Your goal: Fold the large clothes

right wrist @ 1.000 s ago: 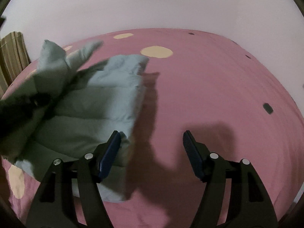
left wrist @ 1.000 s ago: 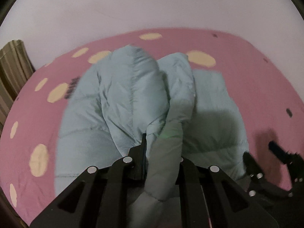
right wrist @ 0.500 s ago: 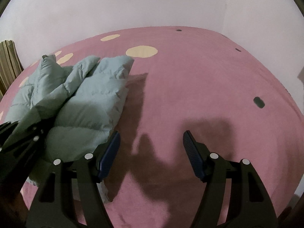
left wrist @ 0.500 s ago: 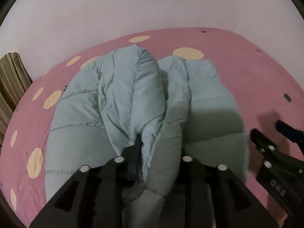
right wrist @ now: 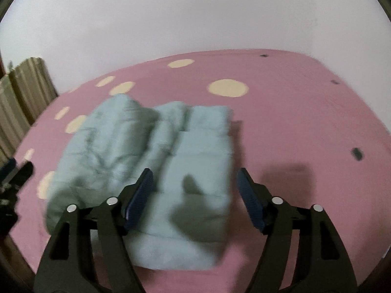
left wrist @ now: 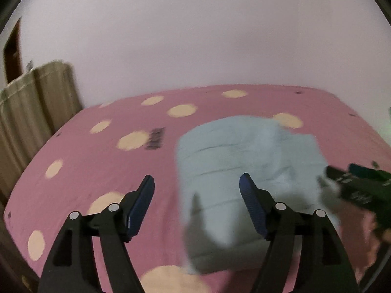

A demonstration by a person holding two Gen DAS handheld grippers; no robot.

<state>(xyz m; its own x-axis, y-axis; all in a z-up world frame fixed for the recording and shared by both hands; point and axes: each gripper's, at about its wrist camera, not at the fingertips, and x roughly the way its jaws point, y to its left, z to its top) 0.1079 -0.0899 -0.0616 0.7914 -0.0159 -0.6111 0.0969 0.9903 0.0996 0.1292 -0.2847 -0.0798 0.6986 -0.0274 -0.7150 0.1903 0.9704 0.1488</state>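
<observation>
A pale blue quilted jacket lies folded in a thick pile on the pink spotted bed sheet. My left gripper hangs above the jacket's left edge; its jaws are opening and nothing is between them. In the right wrist view the jacket lies below and ahead of my right gripper, whose jaws are opening wider, also with nothing between them. The left gripper shows at that view's left edge, and the right gripper at the left wrist view's right edge.
The bed fills most of both views, pink with cream dots. A plain white wall rises behind it. A striped beige curtain hangs at the far left, with a brown door frame beside it.
The left gripper let go of the jacket's fold, opened wide and drew back and up to the left. The fold dropped flat onto the pile. The right gripper rose slightly and shifted over the jacket.
</observation>
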